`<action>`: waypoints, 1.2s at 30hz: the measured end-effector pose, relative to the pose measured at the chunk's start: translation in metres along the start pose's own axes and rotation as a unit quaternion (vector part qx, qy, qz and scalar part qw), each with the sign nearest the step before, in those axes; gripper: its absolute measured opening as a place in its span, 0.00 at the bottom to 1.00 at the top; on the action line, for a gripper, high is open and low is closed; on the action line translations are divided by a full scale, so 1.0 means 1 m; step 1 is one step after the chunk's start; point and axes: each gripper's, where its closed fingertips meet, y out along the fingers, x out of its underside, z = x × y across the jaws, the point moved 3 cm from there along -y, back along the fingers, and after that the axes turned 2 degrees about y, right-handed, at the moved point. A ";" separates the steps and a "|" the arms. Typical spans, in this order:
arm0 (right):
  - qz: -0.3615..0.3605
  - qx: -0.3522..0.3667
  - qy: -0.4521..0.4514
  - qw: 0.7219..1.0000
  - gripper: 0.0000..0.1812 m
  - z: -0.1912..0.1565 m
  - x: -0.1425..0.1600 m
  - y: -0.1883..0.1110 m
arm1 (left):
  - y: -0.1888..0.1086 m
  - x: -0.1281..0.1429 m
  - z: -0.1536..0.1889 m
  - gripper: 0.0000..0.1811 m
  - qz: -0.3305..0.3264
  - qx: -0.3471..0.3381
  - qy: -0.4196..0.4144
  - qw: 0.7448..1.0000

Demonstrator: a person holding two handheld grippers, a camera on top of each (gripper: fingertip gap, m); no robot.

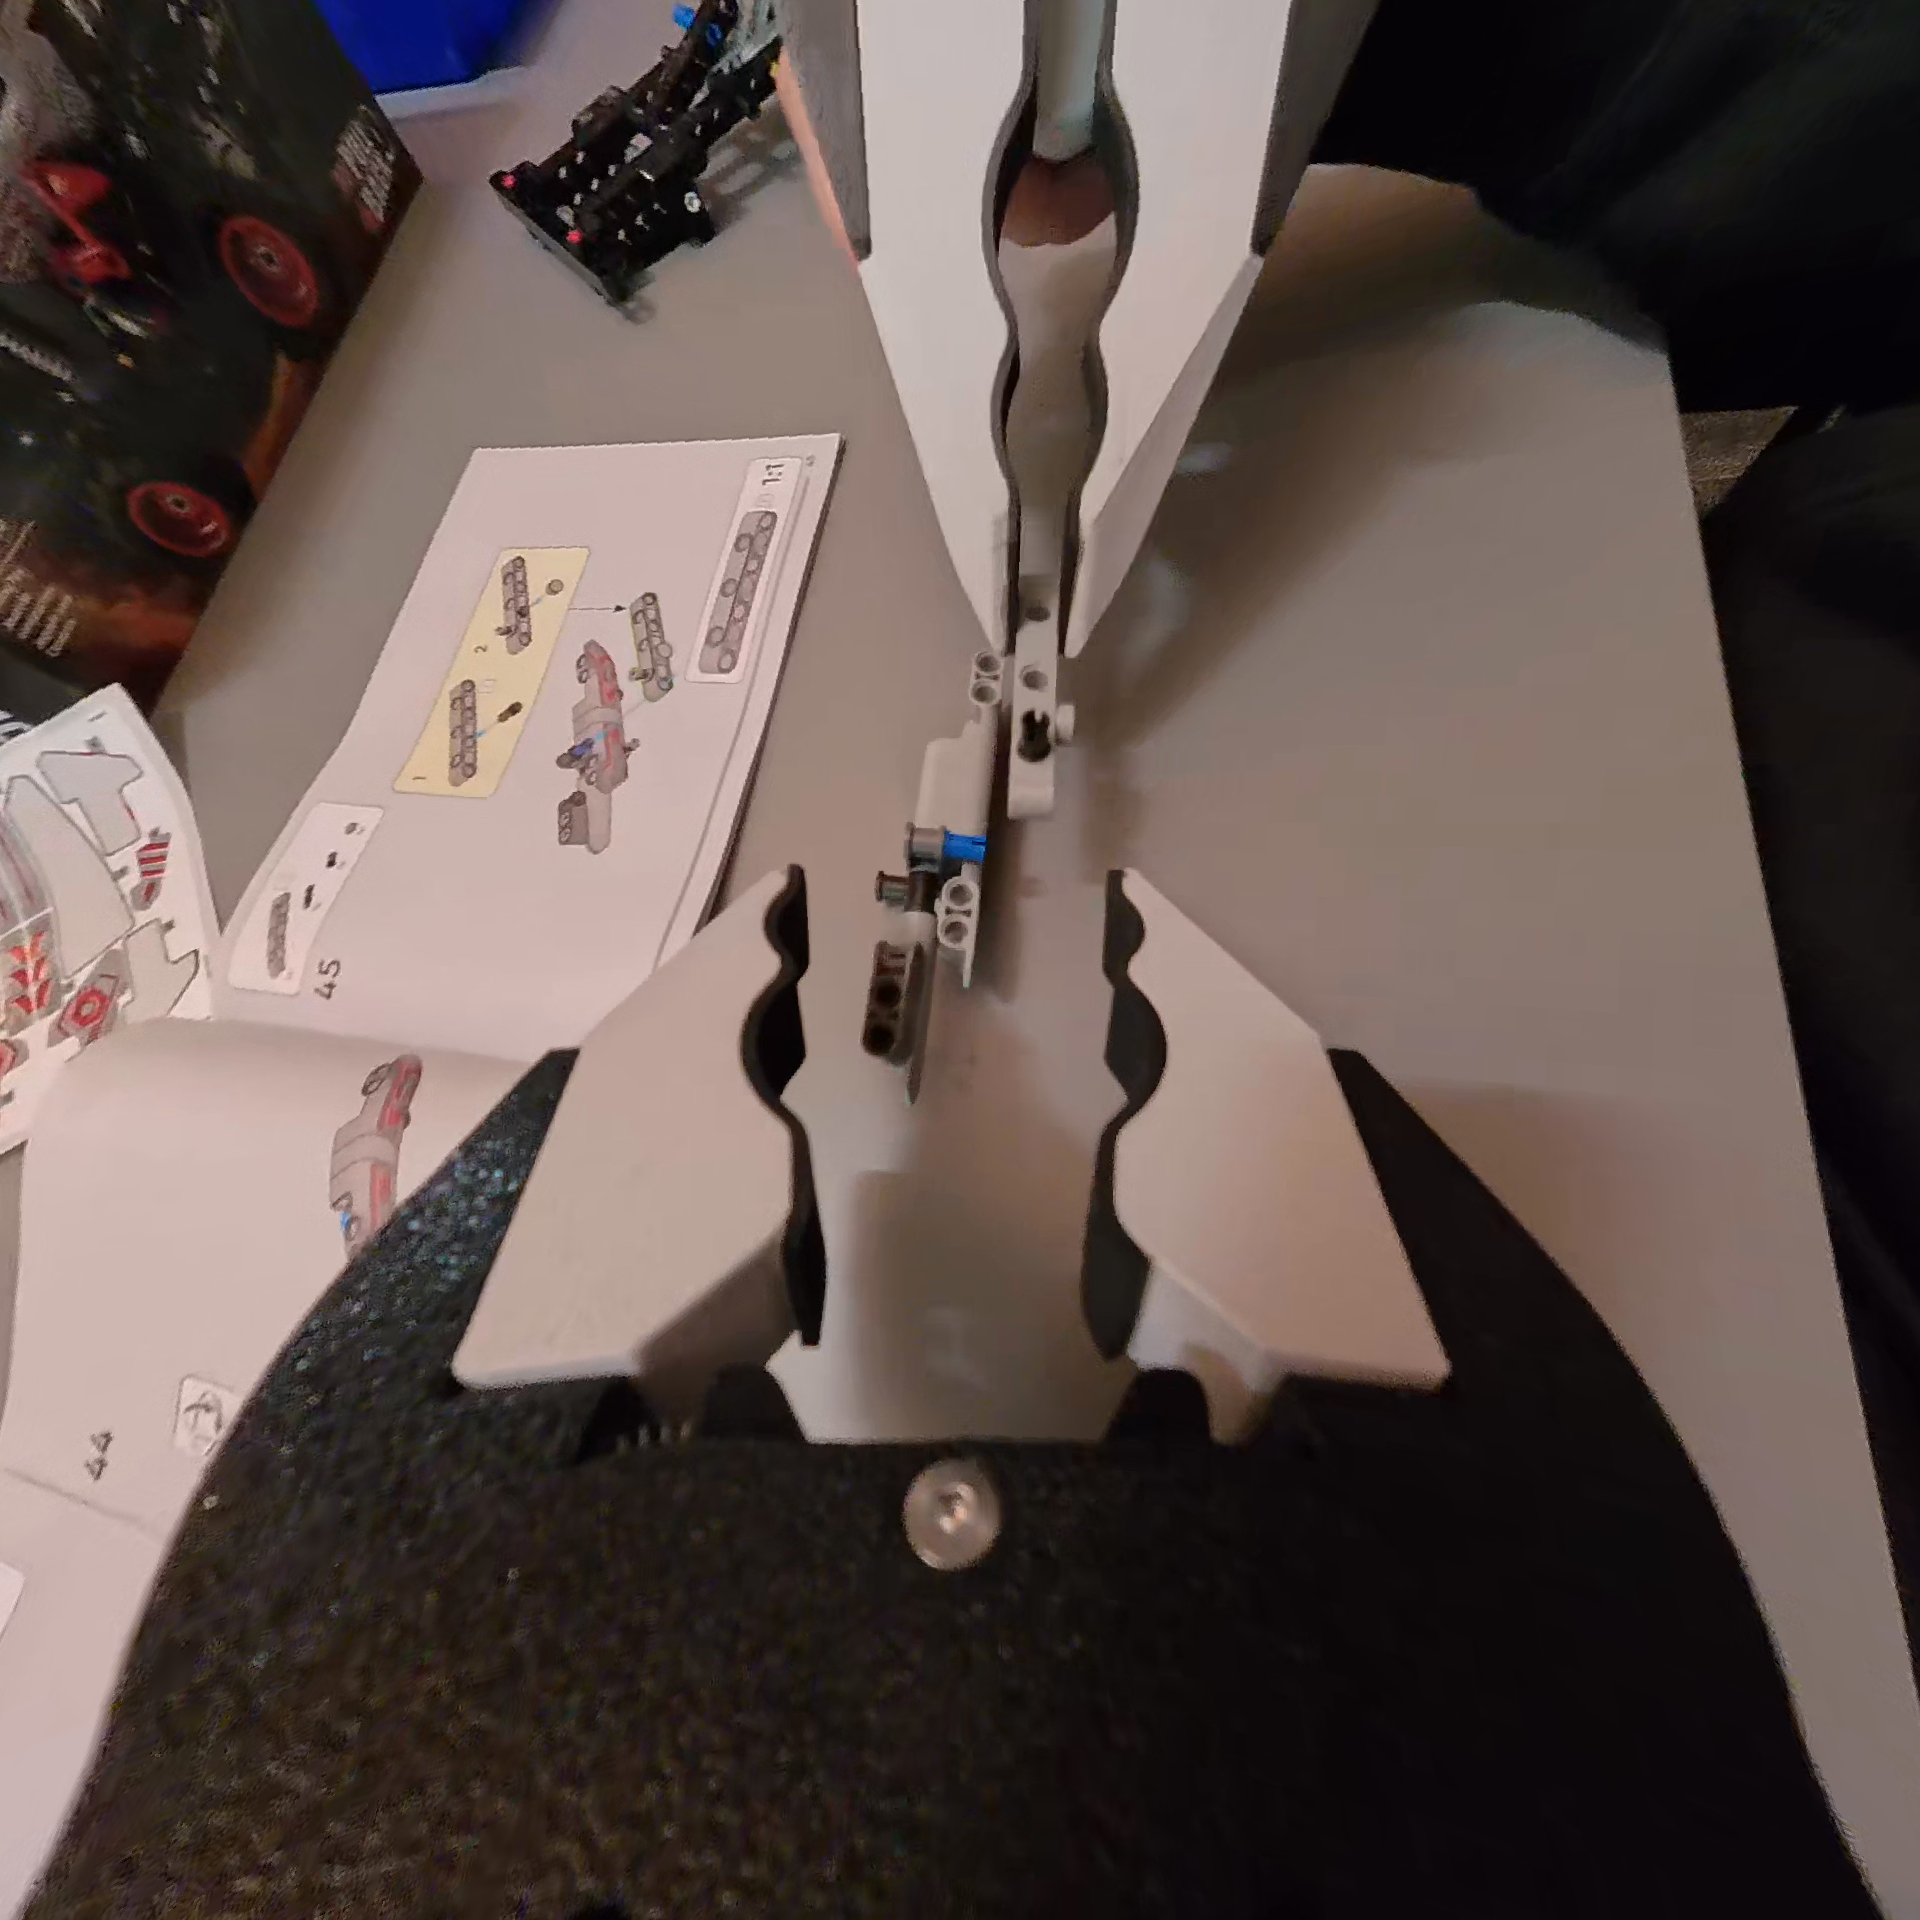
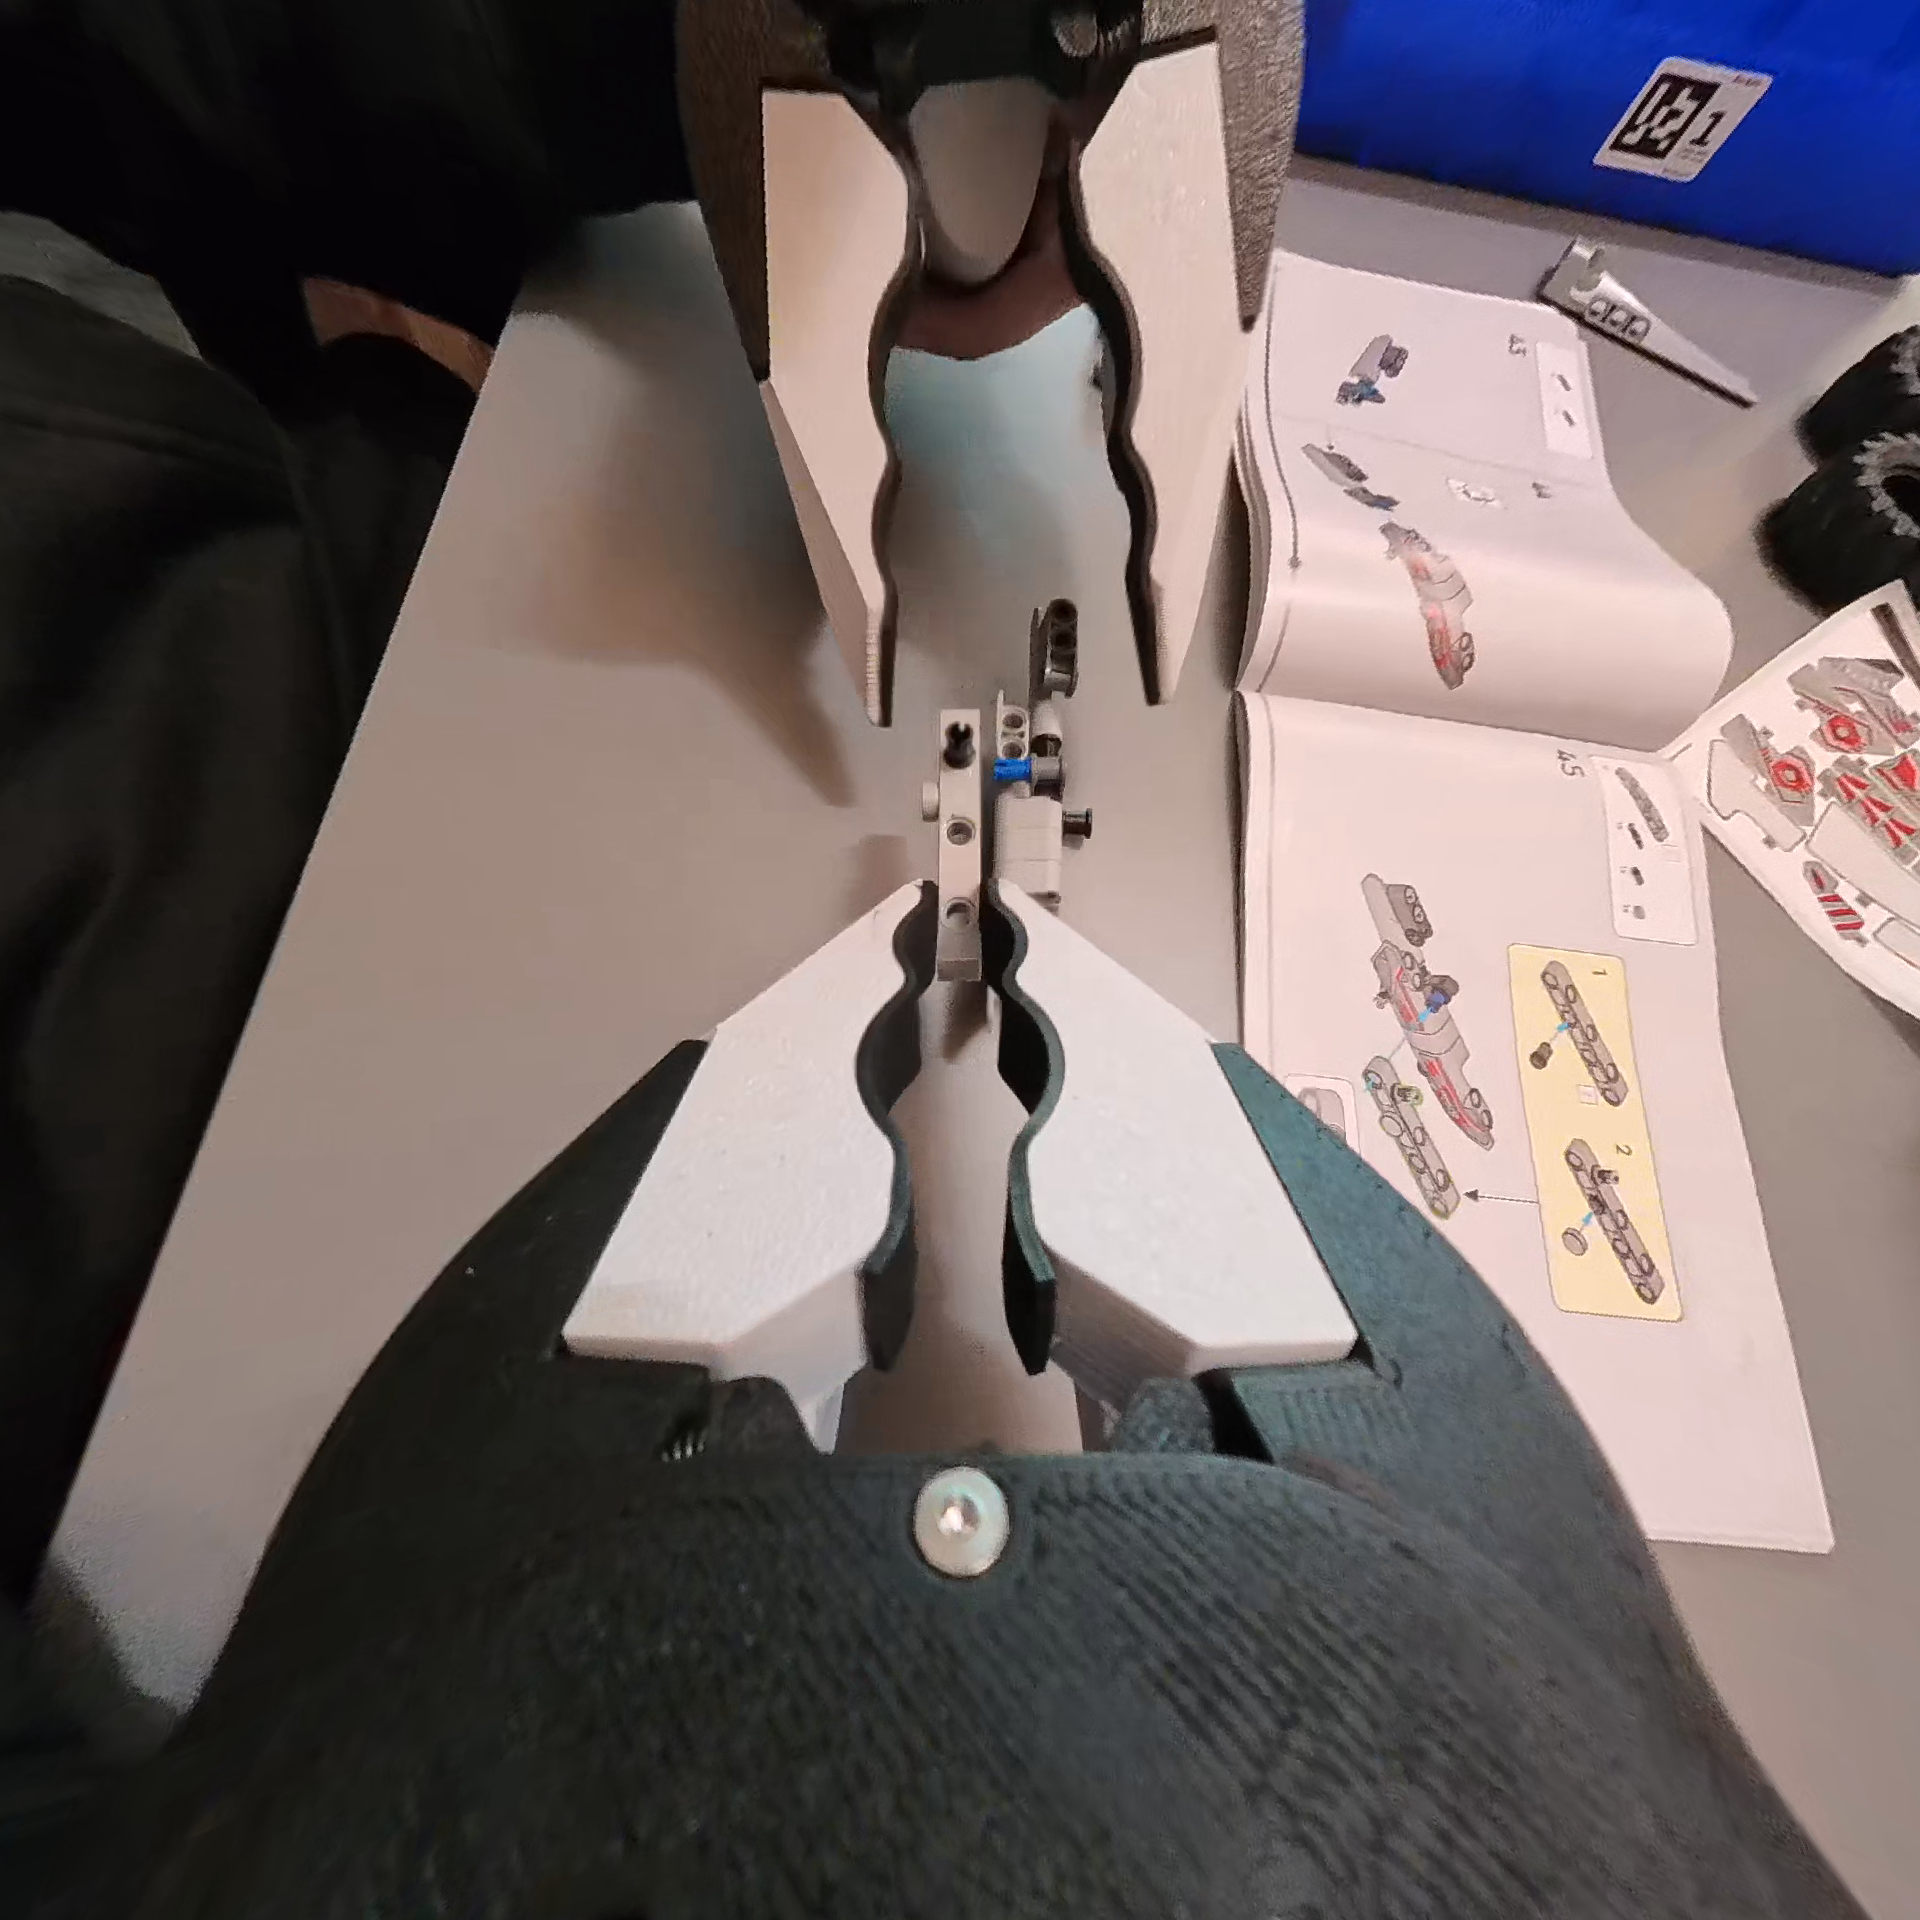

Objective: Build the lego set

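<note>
Grey beam (image 2: 958, 883) in right gripper (image 2: 961, 914), lengthwise toward left gripper (image 2: 1013, 696).

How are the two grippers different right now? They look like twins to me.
The right gripper is shut on the grey beam; the left gripper is open and holds nothing. The right gripper's body is dark green, the left gripper's black and speckled. Both have pale fingers with wavy dark pads, and they point at each other over the small assembly.
</note>
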 end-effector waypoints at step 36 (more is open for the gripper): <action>0.054 -0.045 0.026 0.997 0.04 -0.004 0.016 0.004 | 0.010 0.007 0.005 0.27 -0.003 0.010 -0.025 1.000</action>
